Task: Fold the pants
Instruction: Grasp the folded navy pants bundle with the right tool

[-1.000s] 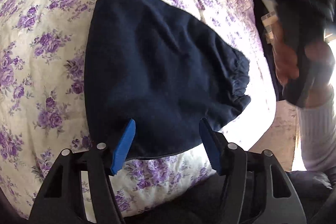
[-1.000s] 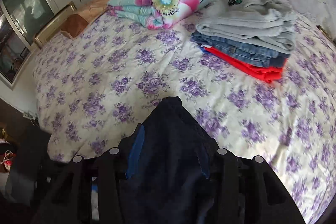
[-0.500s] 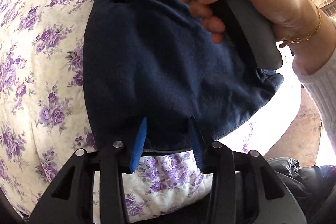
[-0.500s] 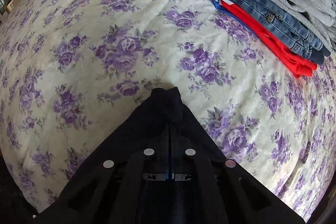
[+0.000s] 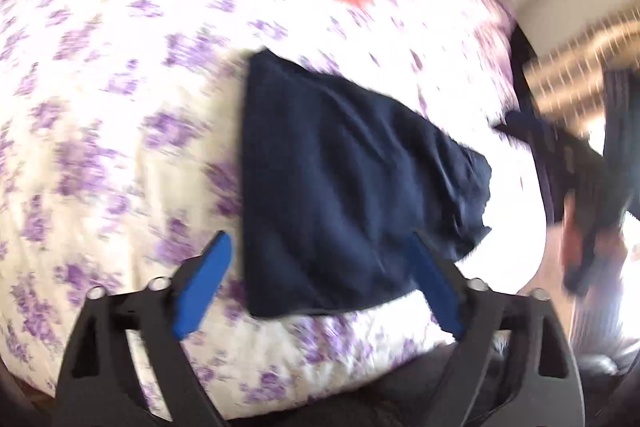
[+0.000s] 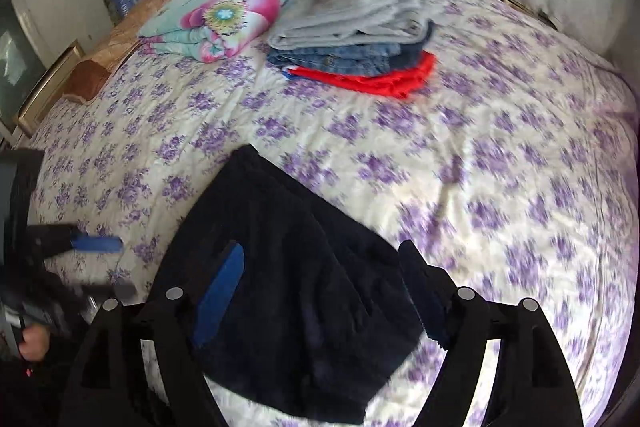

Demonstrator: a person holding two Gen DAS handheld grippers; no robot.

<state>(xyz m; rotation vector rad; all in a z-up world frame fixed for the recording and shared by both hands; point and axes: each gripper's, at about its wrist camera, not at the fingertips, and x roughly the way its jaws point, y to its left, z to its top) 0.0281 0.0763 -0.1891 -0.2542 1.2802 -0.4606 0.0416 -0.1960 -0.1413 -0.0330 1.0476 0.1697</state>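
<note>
The navy pants (image 6: 296, 287) lie folded into a compact wedge on the floral bedsheet (image 6: 500, 187), near the bed's front edge. My right gripper (image 6: 320, 291) hovers over them, jaws opening wide, blue pads clear of the cloth. In the blurred left wrist view the pants (image 5: 340, 187) lie flat beyond my left gripper (image 5: 320, 275). Its jaws are also opening, and the pads straddle the near hem without pressing it. A blue finger (image 6: 96, 244) of the left gripper shows at the left edge of the right wrist view.
A stack of folded clothes (image 6: 352, 39), grey over denim over red, sits at the back of the bed beside a folded flowered blanket (image 6: 224, 11). A brown cushion (image 6: 96, 67) lies at the far left. A white wall runs behind the bed.
The right gripper was shut on the pants' edge over the bed; it has let go and drawn back. The left gripper has opened wide and lifted off the hem.
</note>
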